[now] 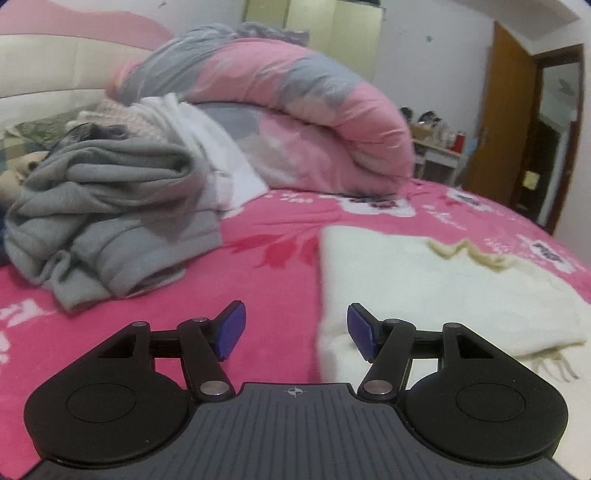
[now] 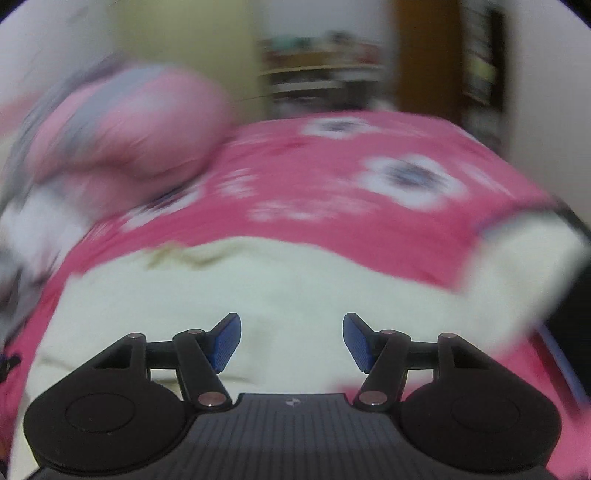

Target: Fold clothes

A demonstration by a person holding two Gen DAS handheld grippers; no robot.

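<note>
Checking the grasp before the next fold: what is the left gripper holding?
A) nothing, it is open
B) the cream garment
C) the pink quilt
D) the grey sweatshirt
A: the left gripper is open with nothing between its fingers, just beside the cream garment's edge.

A bed fills the room, covered by a bright pink flowered bedspread (image 1: 280,236). At its head stands a cream padded headboard (image 1: 44,70) with a pink top edge. The walls (image 1: 436,48) are plain white. A pale yellow-green wardrobe (image 1: 347,33) stands against the far wall, a cluttered small white table (image 1: 439,155) beside it. A brown wooden door (image 1: 502,122) stands open.
</note>
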